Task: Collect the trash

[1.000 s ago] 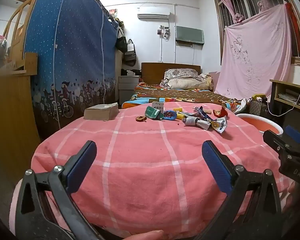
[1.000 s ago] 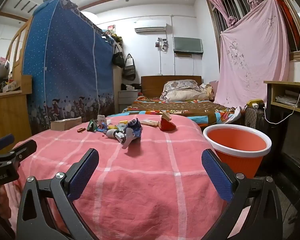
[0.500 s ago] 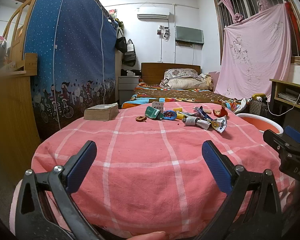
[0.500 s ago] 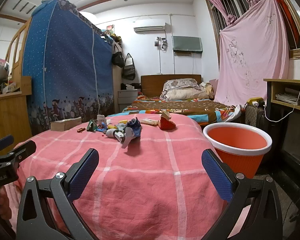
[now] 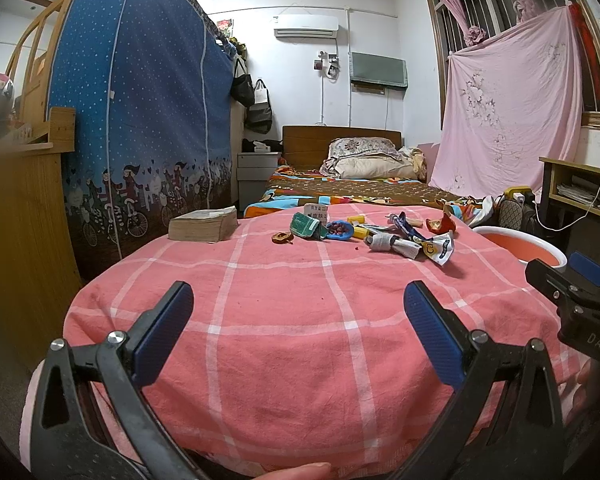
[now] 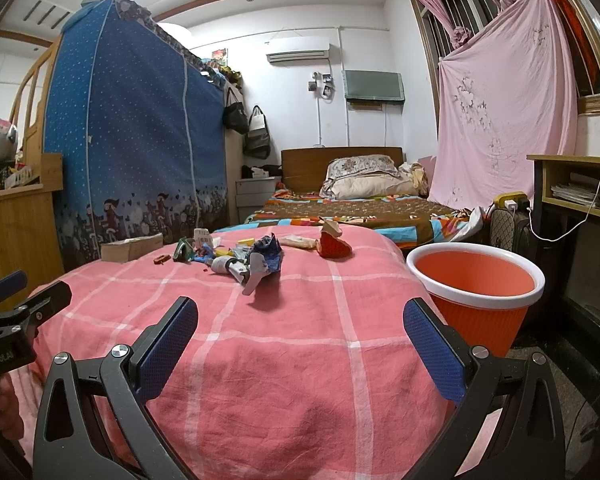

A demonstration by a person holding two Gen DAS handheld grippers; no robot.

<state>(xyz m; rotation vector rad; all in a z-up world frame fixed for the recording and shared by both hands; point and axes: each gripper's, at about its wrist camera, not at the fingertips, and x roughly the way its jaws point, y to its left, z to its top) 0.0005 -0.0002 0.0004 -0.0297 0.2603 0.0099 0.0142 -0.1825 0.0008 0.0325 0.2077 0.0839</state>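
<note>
Several pieces of trash lie in a cluster (image 5: 364, 232) at the far side of a table under a pink checked cloth (image 5: 300, 320): a green packet (image 5: 306, 226), crumpled wrappers (image 6: 256, 260) and a red scrap (image 6: 332, 244). An orange bin with a white rim (image 6: 476, 300) stands at the table's right; its rim also shows in the left wrist view (image 5: 520, 246). My left gripper (image 5: 298, 328) is open and empty over the near edge. My right gripper (image 6: 300, 336) is open and empty, also over the near part, left of the bin.
A thick book (image 5: 204, 224) lies at the table's far left. A wooden cabinet (image 5: 20, 240) and a blue curtained bunk (image 5: 140, 120) stand to the left. A bed (image 5: 360, 188) is behind the table. A desk with a cable (image 6: 572, 200) is at right.
Almost nothing moved; both views have shifted only slightly. Both grippers stay open in the same places.
</note>
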